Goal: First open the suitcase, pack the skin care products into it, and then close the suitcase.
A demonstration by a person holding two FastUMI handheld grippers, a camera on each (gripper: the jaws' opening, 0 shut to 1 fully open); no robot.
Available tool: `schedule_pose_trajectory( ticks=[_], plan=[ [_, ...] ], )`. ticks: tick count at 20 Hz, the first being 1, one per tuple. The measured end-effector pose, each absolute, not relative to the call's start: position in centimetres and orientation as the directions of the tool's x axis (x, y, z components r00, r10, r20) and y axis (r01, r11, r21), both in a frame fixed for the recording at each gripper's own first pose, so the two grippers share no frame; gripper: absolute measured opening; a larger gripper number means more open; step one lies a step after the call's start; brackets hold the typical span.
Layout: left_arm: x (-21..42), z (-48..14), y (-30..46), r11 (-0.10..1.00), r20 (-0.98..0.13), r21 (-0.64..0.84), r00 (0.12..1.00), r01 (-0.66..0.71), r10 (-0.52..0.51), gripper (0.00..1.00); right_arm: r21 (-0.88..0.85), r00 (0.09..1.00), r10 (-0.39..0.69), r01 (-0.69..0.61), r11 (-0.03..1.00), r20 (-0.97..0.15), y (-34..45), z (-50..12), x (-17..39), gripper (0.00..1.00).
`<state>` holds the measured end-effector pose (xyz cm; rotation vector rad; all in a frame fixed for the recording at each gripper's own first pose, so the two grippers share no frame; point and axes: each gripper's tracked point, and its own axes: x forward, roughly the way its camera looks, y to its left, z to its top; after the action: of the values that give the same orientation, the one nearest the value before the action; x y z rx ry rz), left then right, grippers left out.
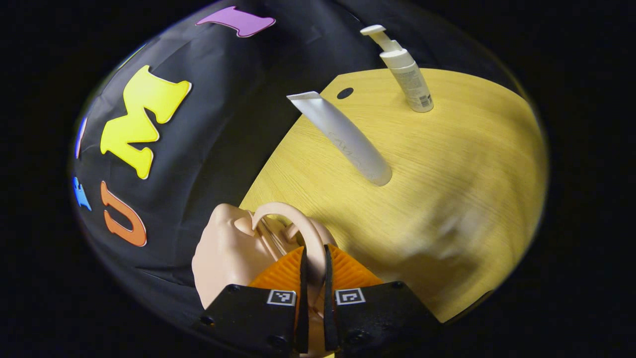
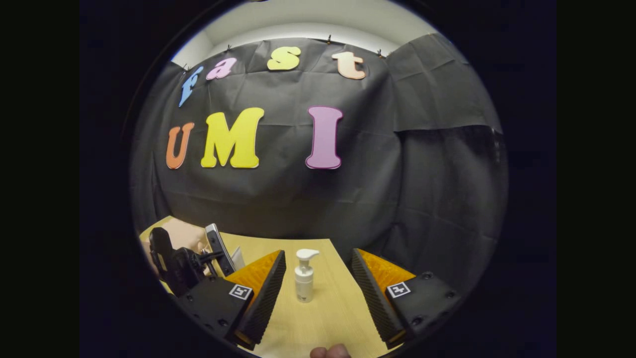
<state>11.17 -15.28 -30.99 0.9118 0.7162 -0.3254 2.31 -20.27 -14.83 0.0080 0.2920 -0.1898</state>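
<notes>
In the left gripper view a peach-coloured suitcase sits at the table's near-left corner. Its arched handle runs down between my left gripper's orange fingers, which are shut on it. A white tube stands on its cap in the middle of the table, and a white pump bottle stands upright farther back. In the right gripper view my right gripper is open above the table, with the pump bottle standing ahead between its fingers, untouched. The left gripper and the suitcase show at the left.
The light wooden table has a small dark hole near its far corner. Black cloth walls close in behind and beside it. A fingertip shows at the bottom edge of the right gripper view.
</notes>
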Motion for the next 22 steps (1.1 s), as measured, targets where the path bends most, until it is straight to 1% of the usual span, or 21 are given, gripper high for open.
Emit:
schedule_pose_trajectory(
  ticks=[1, 2, 4, 5, 6, 7, 8, 9, 13, 14, 16, 20, 22],
  plan=[
    [11.1, -30.3, -15.3, 0.603, -0.682, 0.594, 0.731, 0.532, 0.027, 0.11, -0.021, 0.941, -0.186, 0.188, 0.982, -0.284, -20.3, -14.7, 2.3, 0.8],
    [11.2, -29.8, -15.3, 0.62, -0.672, 0.589, 0.74, 0.518, 0.02, 0.08, -0.021, 0.942, -0.187, 0.189, 0.982, -0.28, -20.2, -14.4, 2.3, 0.8],
    [11.1, -28.3, -14.8, 0.649, -0.652, 0.585, 0.758, 0.485, 0.021, 0.07, -0.019, 0.945, -0.183, 0.185, 0.983, -0.27, -19.8, -13.7, 2.3, 0.8],
    [11.2, -27.2, -14.5, 0.671, -0.638, 0.575, 0.77, 0.468, 0.009, 0.07, -0.021, 0.948, -0.179, 0.18, 0.984, -0.263, -19.5, -13.4, 2.4, 0.77],
    [11.3, -26.2, -14.1, 0.691, -0.626, 0.565, 0.779, 0.451, 0.003, 0.06, -0.024, 0.952, -0.172, 0.171, 0.985, -0.255, -19.1, -12.9, 2.5, 0.77],
    [11.4, -25.1, -13.9, 0.711, -0.61, 0.555, 0.792, 0.431, -0.004, 0.06, -0.029, 0.955, -0.166, 0.164, 0.986, -0.247, -18.7, -12.6, 2.6, 0.8],
    [11.4, -23.7, -13.5, 0.731, -0.592, 0.547, 0.806, 0.409, -0.007, 0.05, -0.032, 0.958, -0.16, 0.157, 0.987, -0.238, -18.2, -12.1, 2.6, 0.77],
    [11.4, -22.5, -13.2, 0.75, -0.576, 0.537, 0.818, 0.388, -0.011, 0.04, -0.037, 0.961, -0.155, 0.151, 0.988, -0.229, -17.8, -11.6, 2.8, 0.8],
    [11.3, -16.4, -10.0, 0.822, -0.472, 0.499, 0.881, 0.275, -0.008, 0.03, -0.044, 0.979, -0.109, 0.103, 0.994, -0.174, -14.7, -8.3, 3.7, 0.8],
    [11.3, -14.4, -8.6, 0.852, -0.435, 0.466, 0.9, 0.238, -0.014, 0.03, -0.048, 0.983, -0.093, 0.086, 0.995, -0.158, -13.7, -7.3, 3.9, 0.78],
    [10.1, -11.0, -4.9, 0.92, -0.374, 0.36, 0.927, 0.156, -0.011, 0.03, -0.044, 0.988, -0.058, 0.052, 0.998, -0.143, -11.6, -6.0, 4.3, 0.8],
    [7.7, -3.3, 0.2, 0.977, -0.27, 0.214, 0.962, 0.023, 0.036, 0.03, -0.064, 0.991, 0.012, -0.021, 0.998, -0.13, -7.3, -4.0, 4.7, 0.79],
    [5.9, -1.1, 3.6, 0.985, -0.237, 0.169, 0.968, -0.036, 0.077, 0.02, -0.069, 0.991, 0.034, -0.043, 0.997, -0.13, -5.6, -3.4, 4.7, 0.79]
  ],
)
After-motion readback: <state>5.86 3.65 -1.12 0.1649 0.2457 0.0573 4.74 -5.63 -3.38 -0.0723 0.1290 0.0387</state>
